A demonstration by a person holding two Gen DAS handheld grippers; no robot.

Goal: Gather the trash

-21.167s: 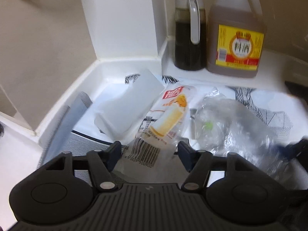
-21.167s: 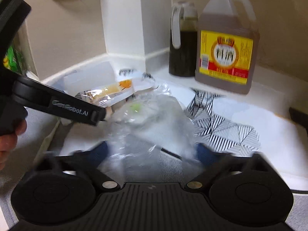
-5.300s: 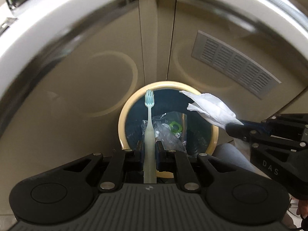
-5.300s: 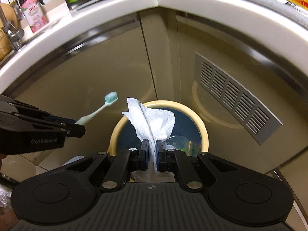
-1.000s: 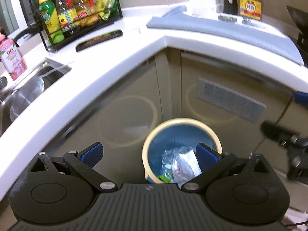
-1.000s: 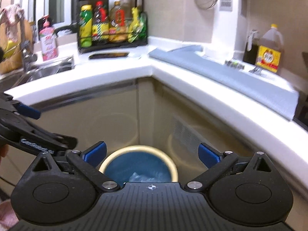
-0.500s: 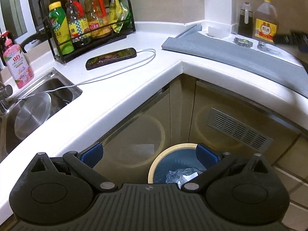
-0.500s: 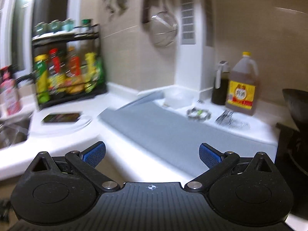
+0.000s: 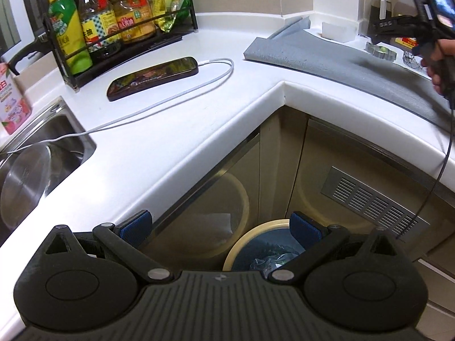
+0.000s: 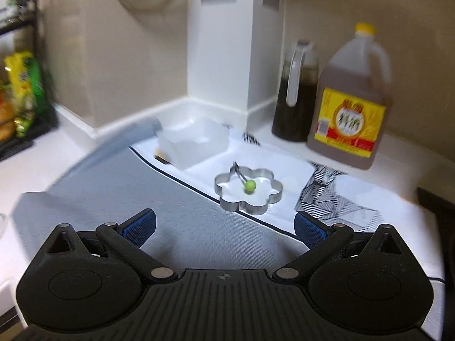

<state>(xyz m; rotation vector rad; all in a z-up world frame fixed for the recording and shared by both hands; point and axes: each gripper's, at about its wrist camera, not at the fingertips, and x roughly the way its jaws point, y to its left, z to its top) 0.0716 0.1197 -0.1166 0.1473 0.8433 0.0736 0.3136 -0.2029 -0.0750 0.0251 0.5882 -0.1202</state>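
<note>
A cream-rimmed trash bin (image 9: 250, 228) with a blue liner stands on the floor below the counter corner, with crumpled clear plastic (image 9: 270, 261) inside. My left gripper (image 9: 220, 227) hangs open and empty above it. Over the grey mat (image 10: 136, 196) my right gripper (image 10: 224, 227) is open and empty, facing a clear plastic tray (image 10: 193, 145) in the corner. The right gripper's body (image 9: 421, 20) shows at the upper right of the left wrist view, held by a hand (image 9: 439, 62).
A flower-shaped metal ring (image 10: 248, 190) with a green-tipped handle lies on the patterned cloth (image 10: 335, 199). A dark jug (image 10: 297, 96) and a big yellow-label bottle (image 10: 351, 108) stand behind. A phone (image 9: 153, 78) with cable, bottle rack (image 9: 113, 25) and sink (image 9: 37, 164) lie left.
Both grippers have risen from the bin. The right one has swung up to the counter corner and closed in on the tray and metal ring. The left one moved back slightly.
</note>
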